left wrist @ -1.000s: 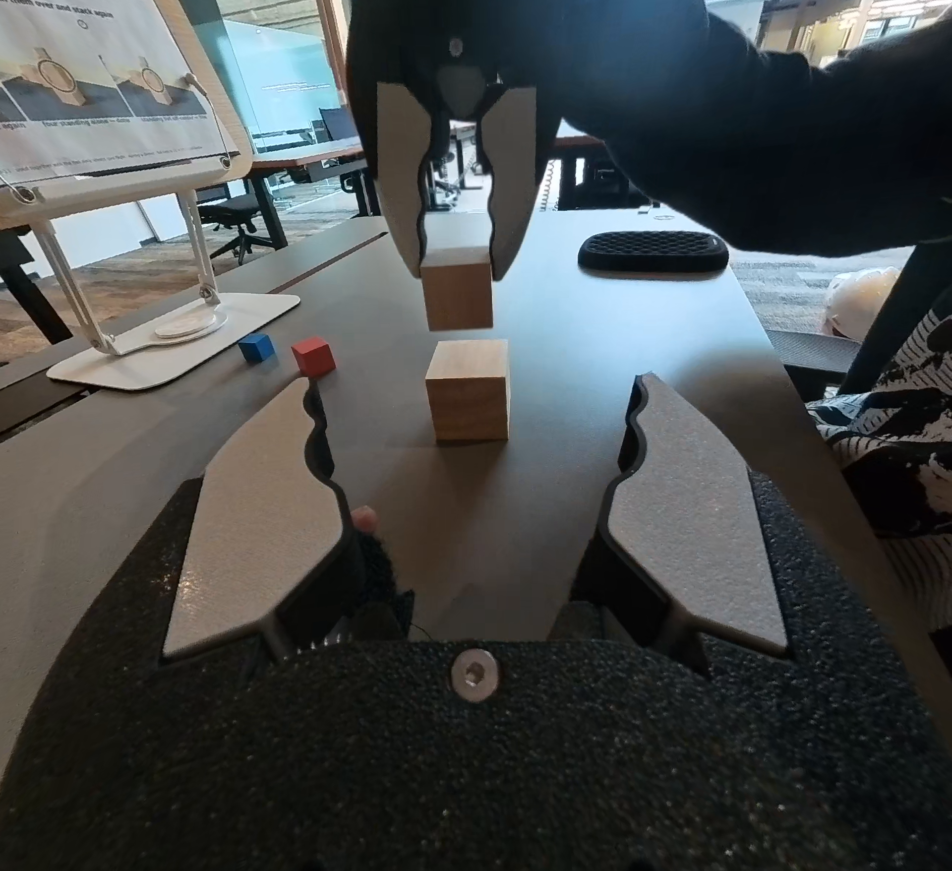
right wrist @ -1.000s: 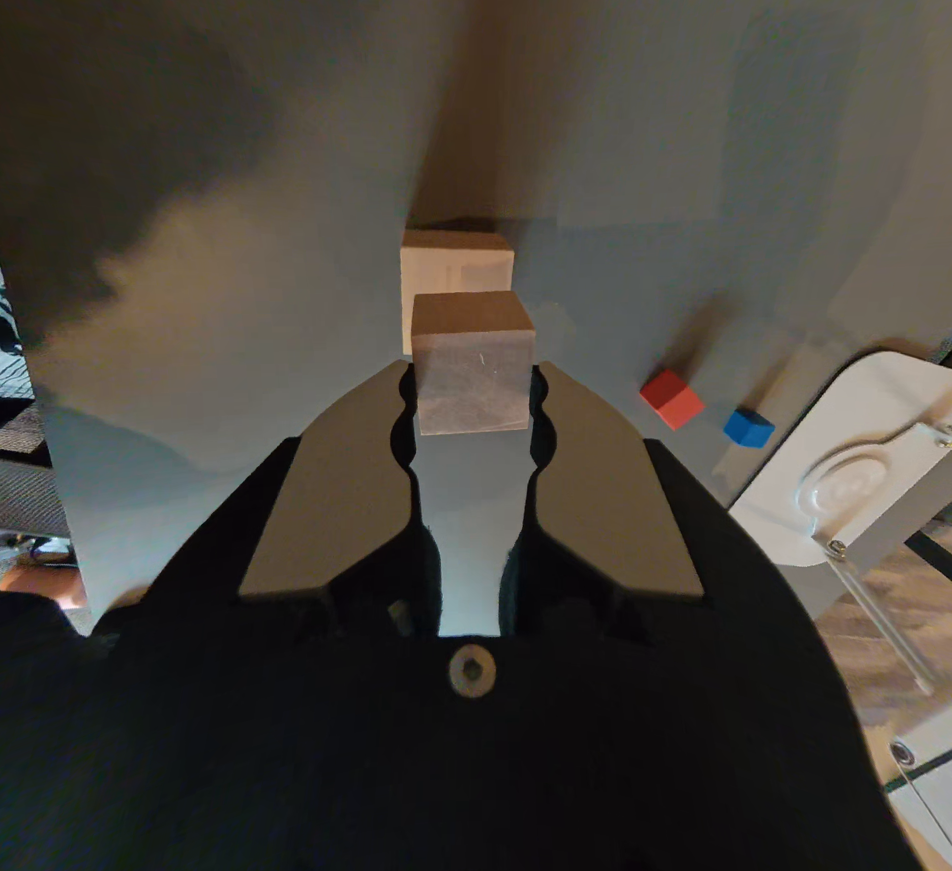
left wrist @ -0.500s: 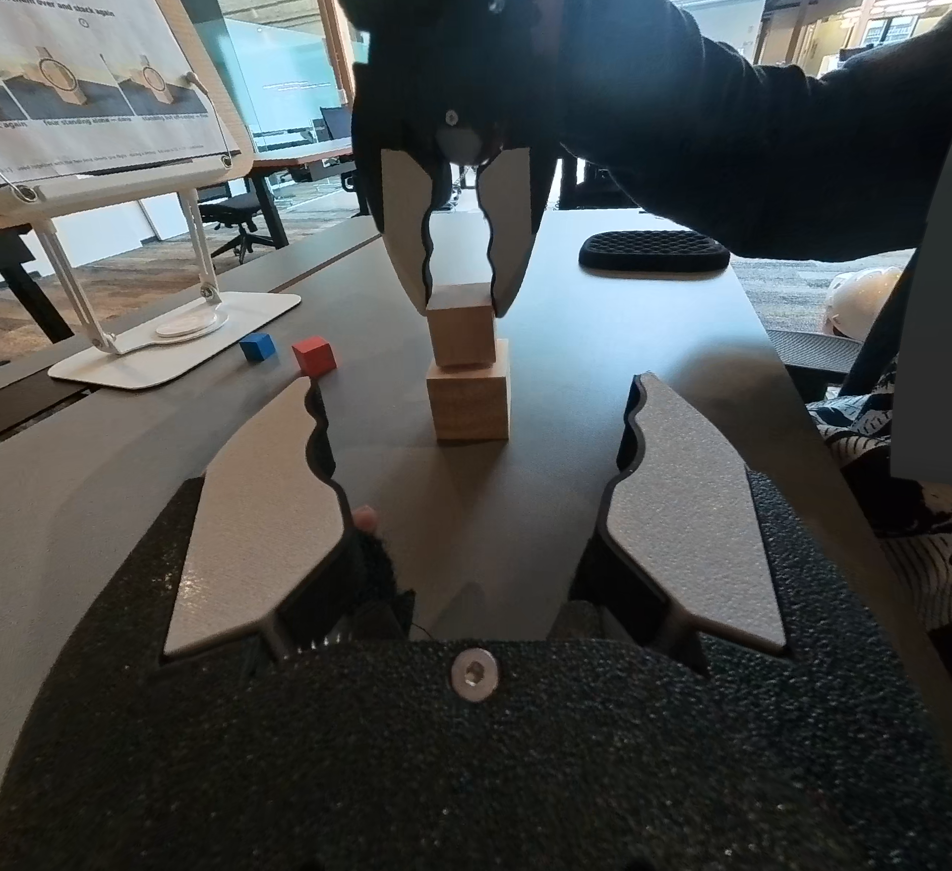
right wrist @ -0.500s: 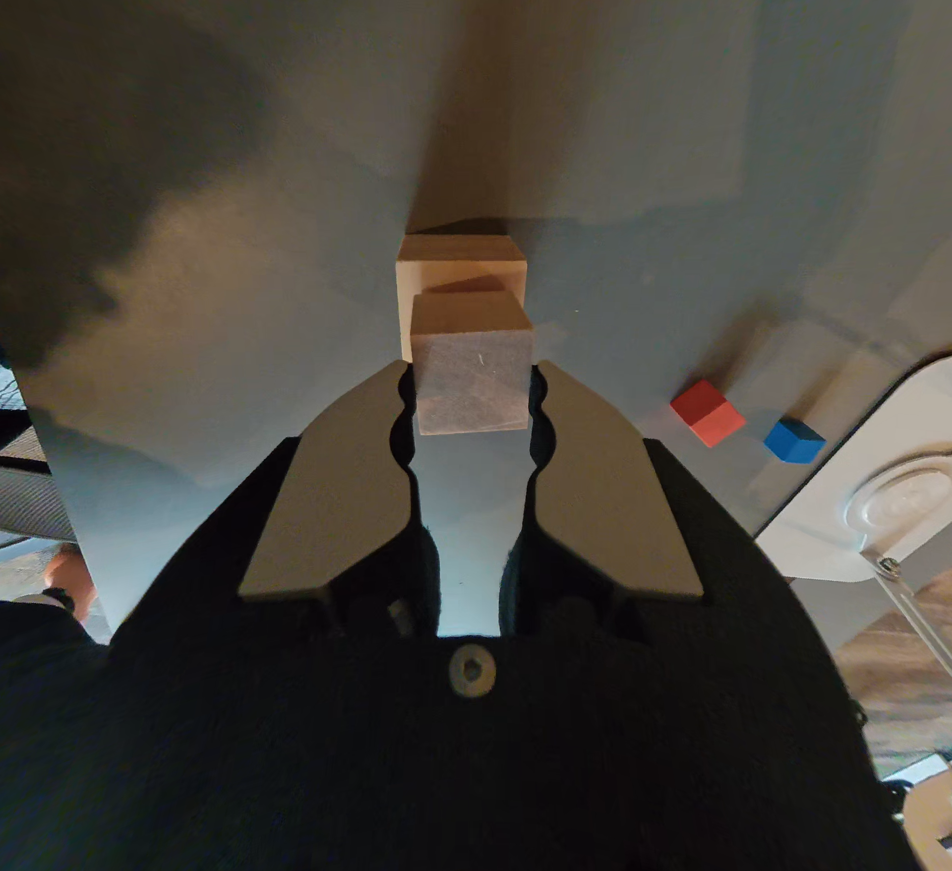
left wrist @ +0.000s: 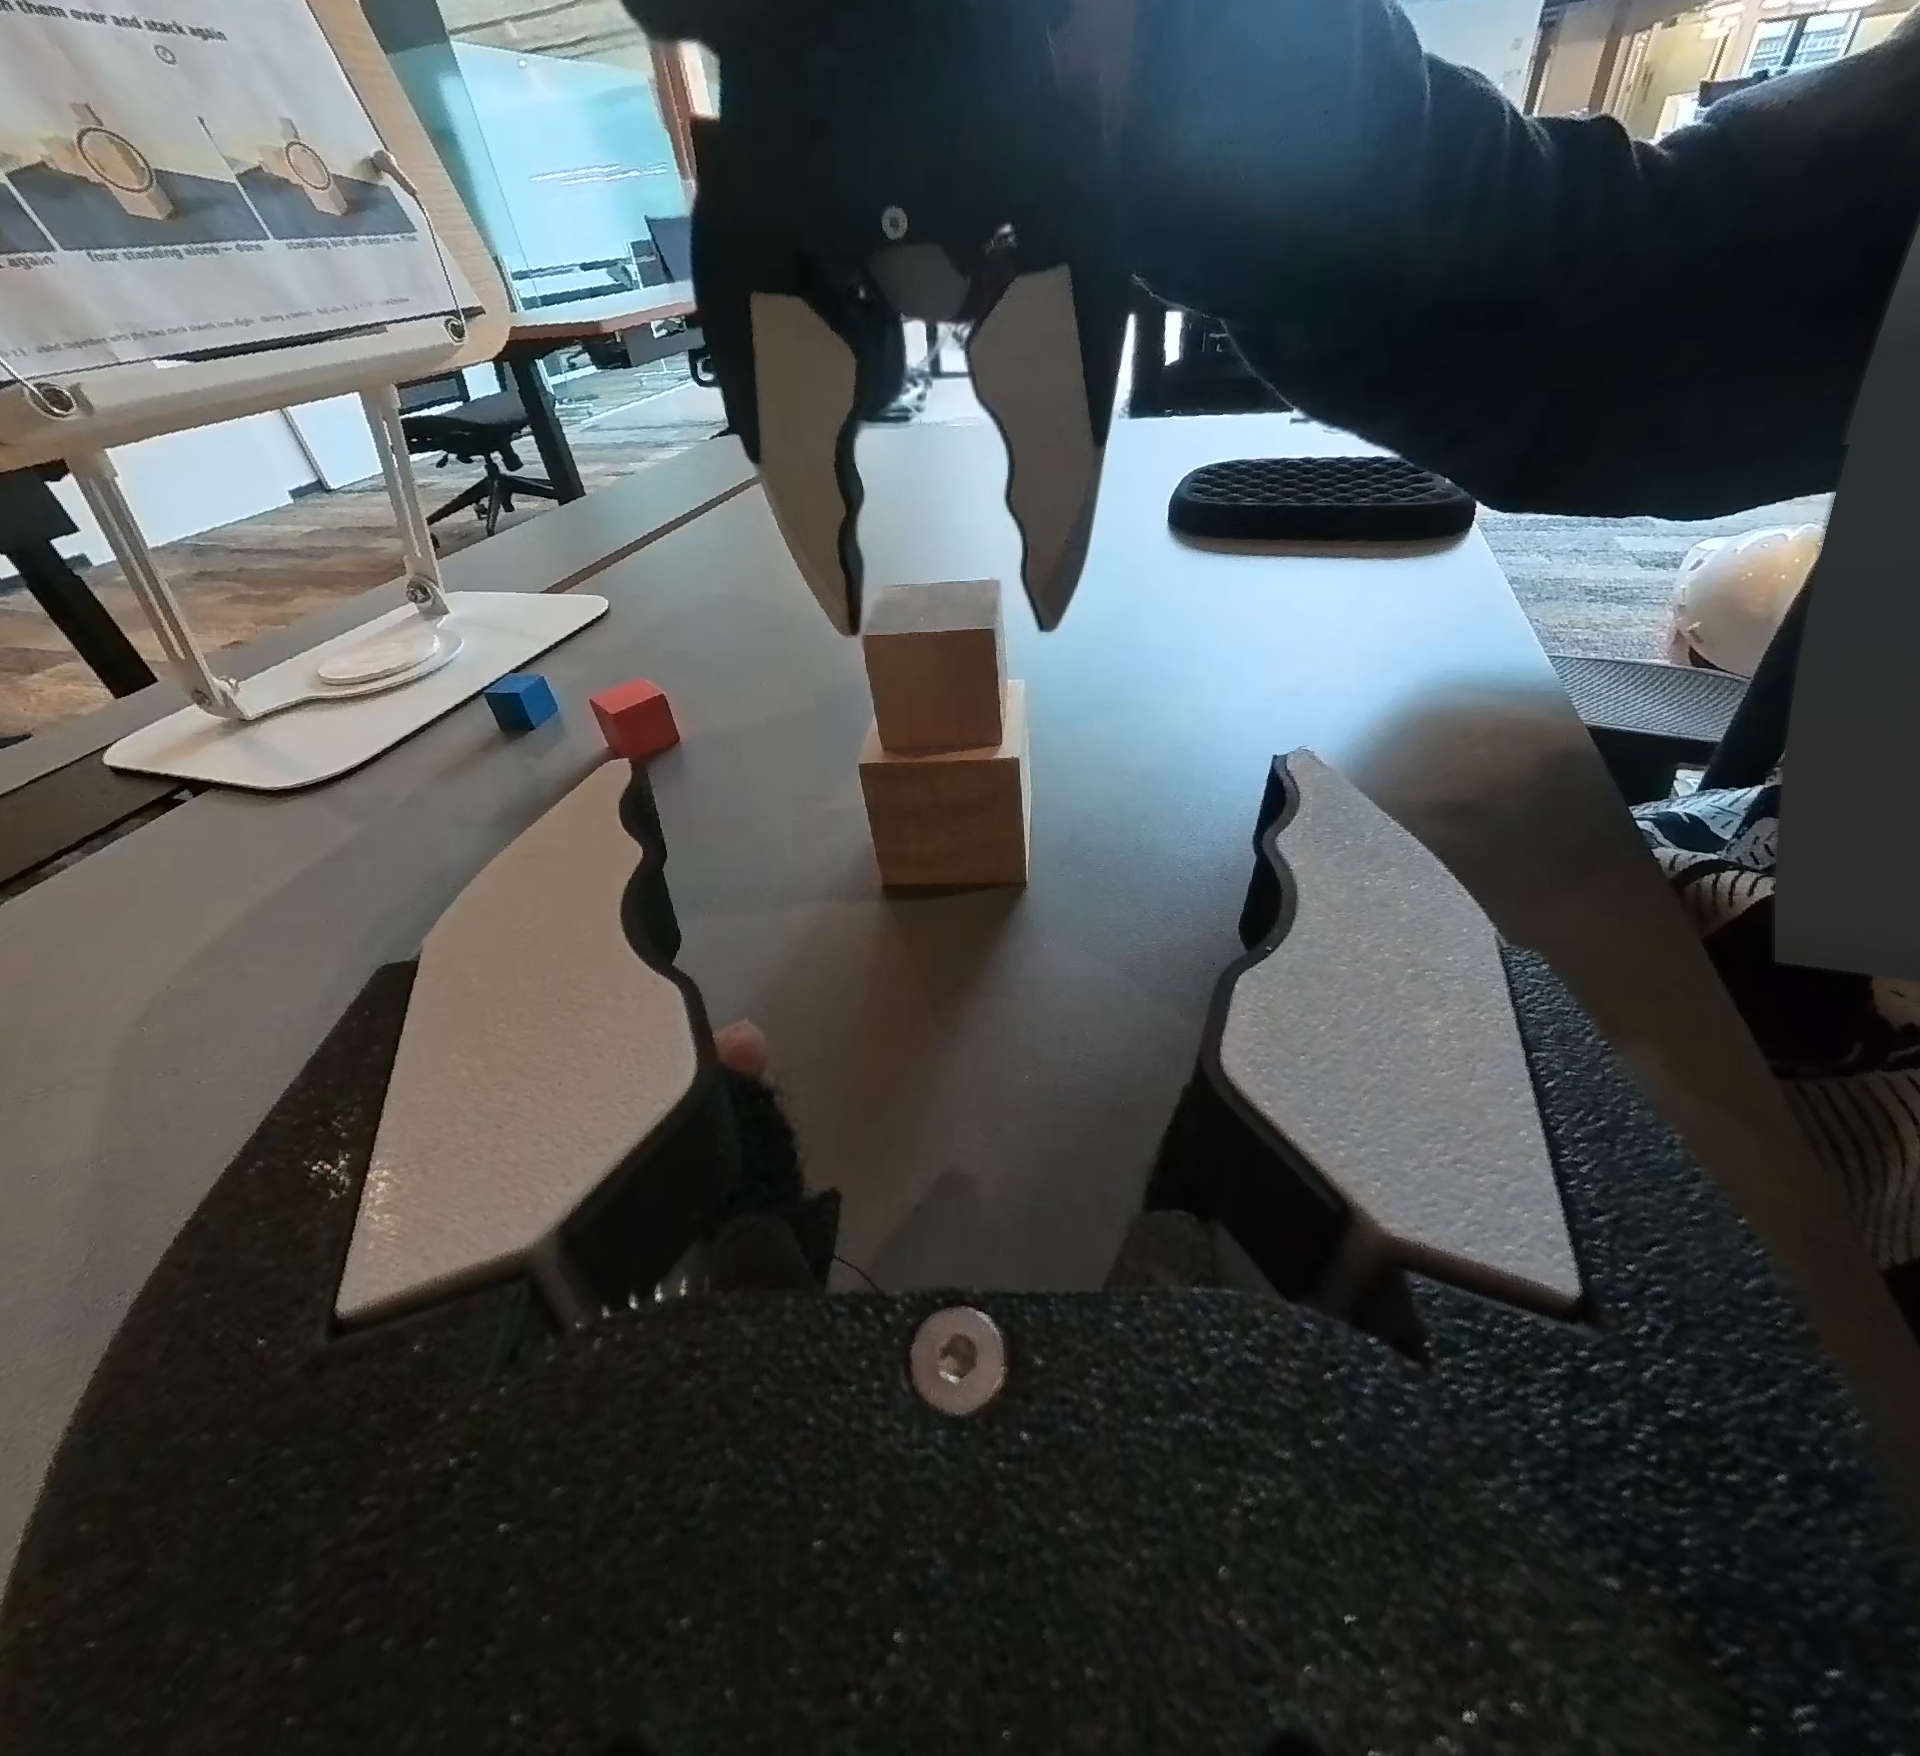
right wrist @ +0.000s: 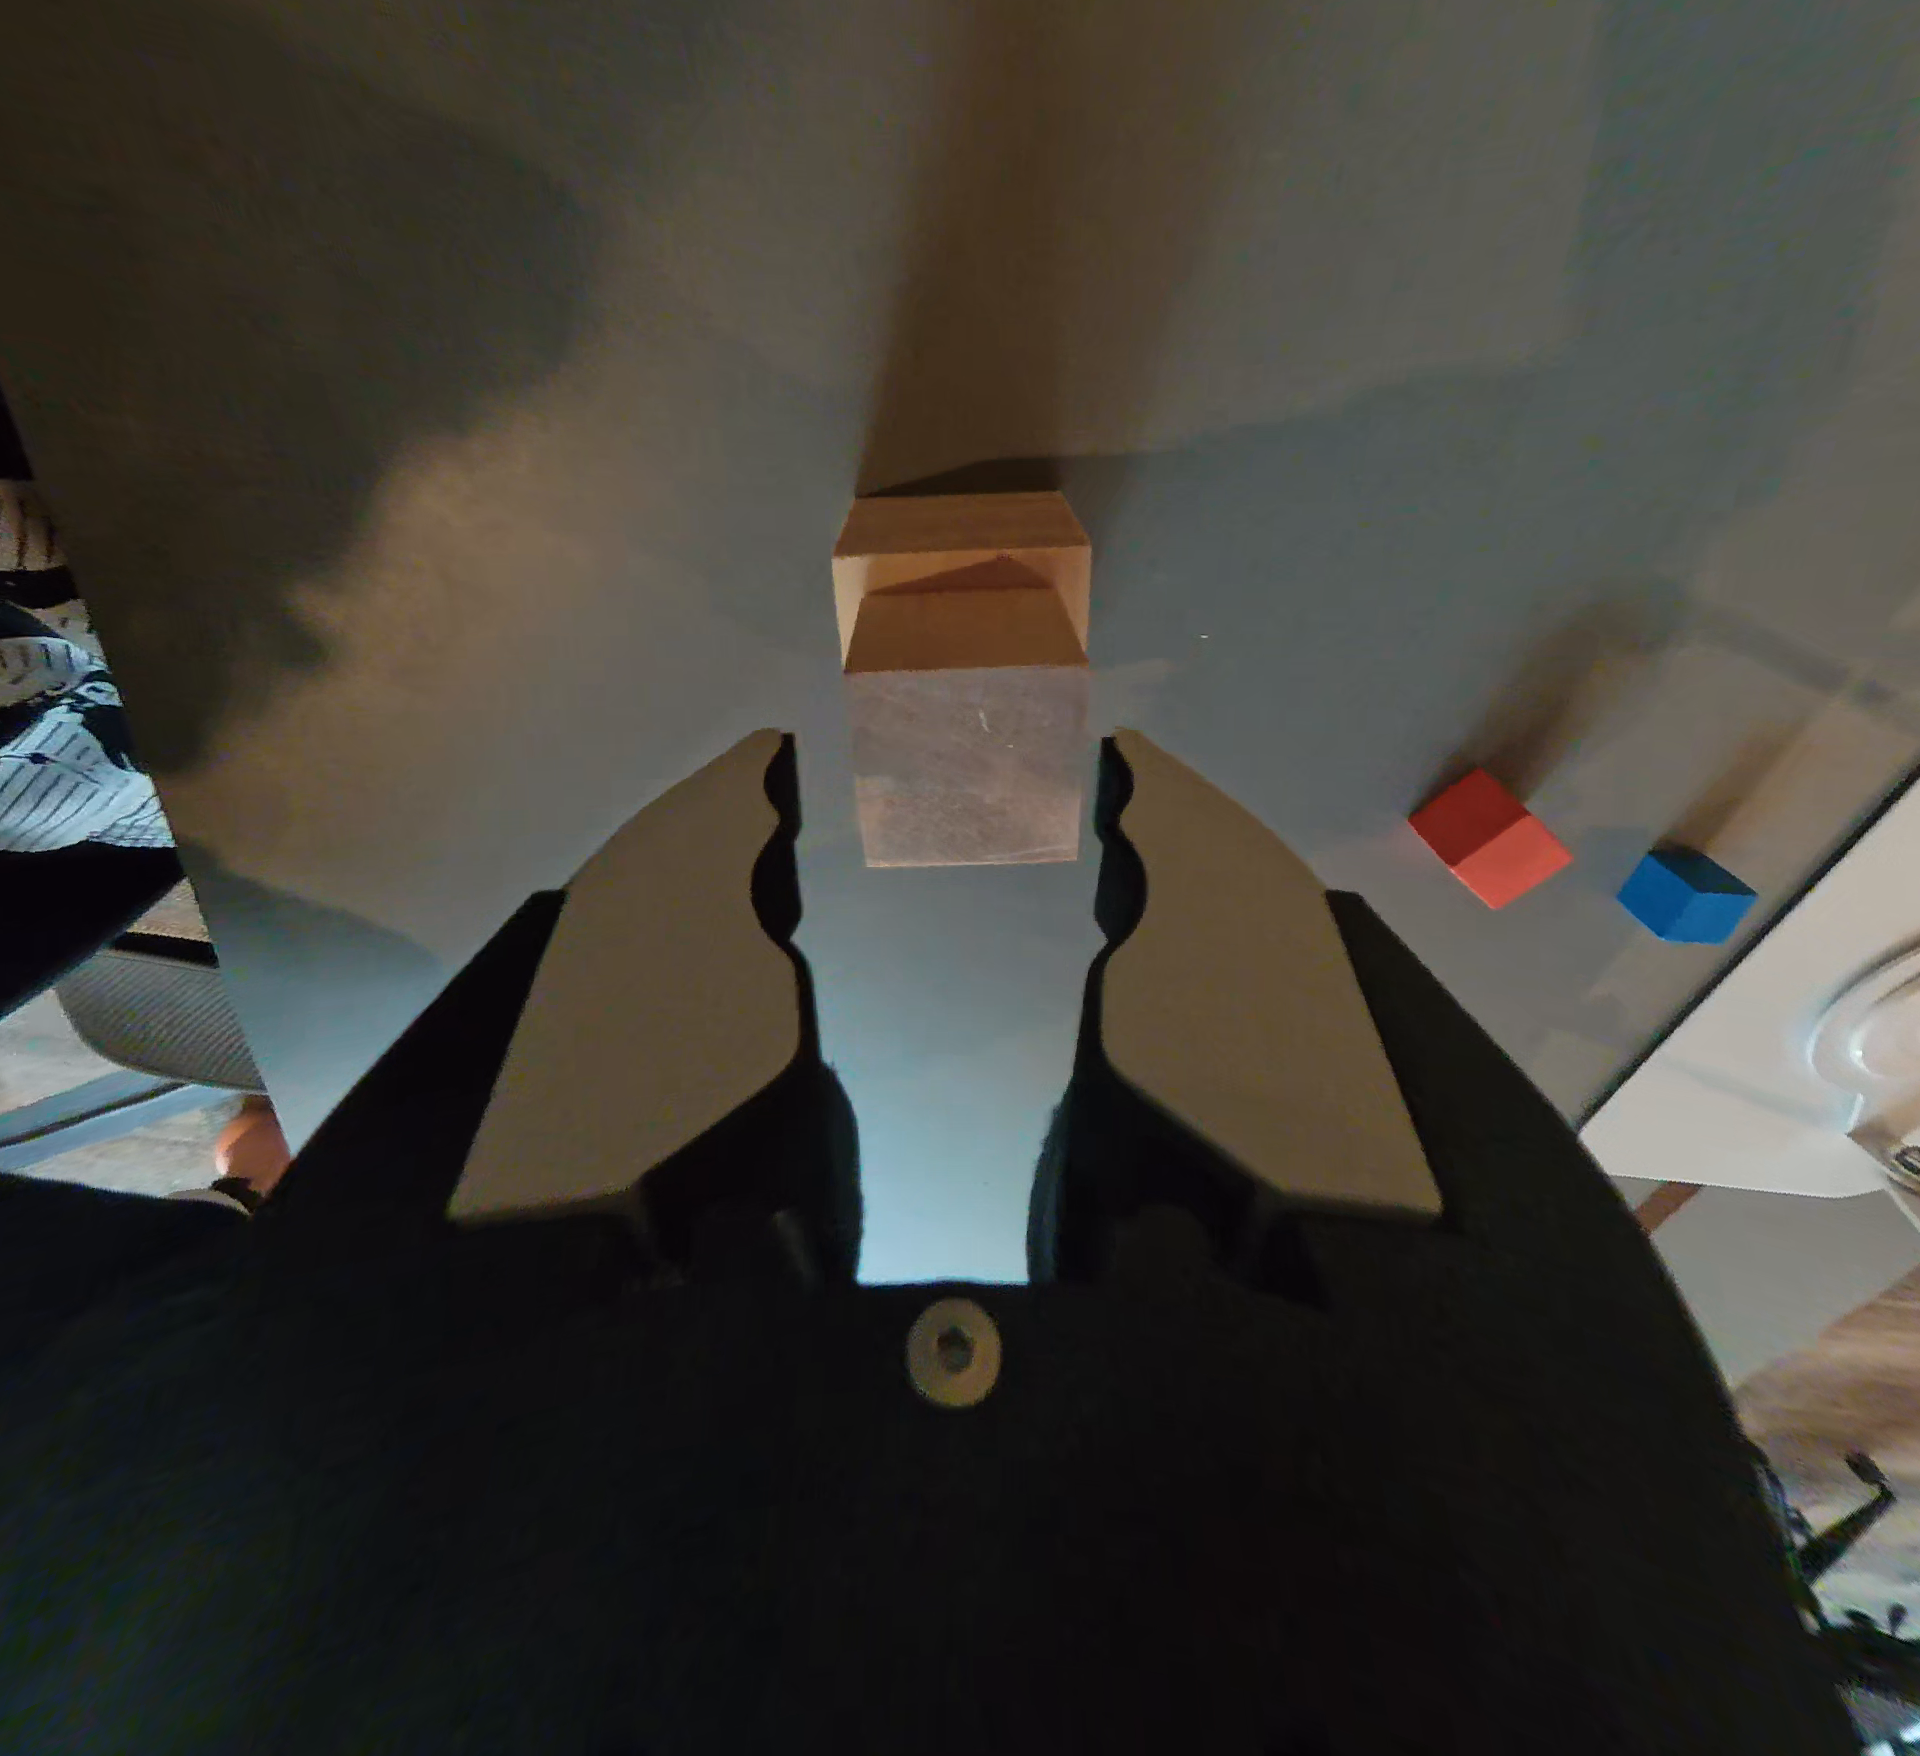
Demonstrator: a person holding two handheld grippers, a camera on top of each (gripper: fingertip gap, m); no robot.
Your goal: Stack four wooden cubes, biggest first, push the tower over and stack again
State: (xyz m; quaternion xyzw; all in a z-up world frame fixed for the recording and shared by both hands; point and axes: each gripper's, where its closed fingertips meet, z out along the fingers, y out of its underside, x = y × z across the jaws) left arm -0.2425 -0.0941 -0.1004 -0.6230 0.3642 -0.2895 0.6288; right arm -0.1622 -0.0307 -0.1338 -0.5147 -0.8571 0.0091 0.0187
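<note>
Right claw released above smaller plain wooden cube, seated on bigger wooden cube: 2 stacked. Left claw spread, empty, waiting.

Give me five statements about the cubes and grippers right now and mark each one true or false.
1. The smaller wooden cube sits on the bigger wooden cube. True.
2. The right gripper is shut on the top cube. False: it is open, fingers clear of it.
3. The red cube lies on the table, unstacked. True.
4. The blue cube tops the tower. False: it lies beside the red one.
5. The left gripper is open and empty. True.
</note>
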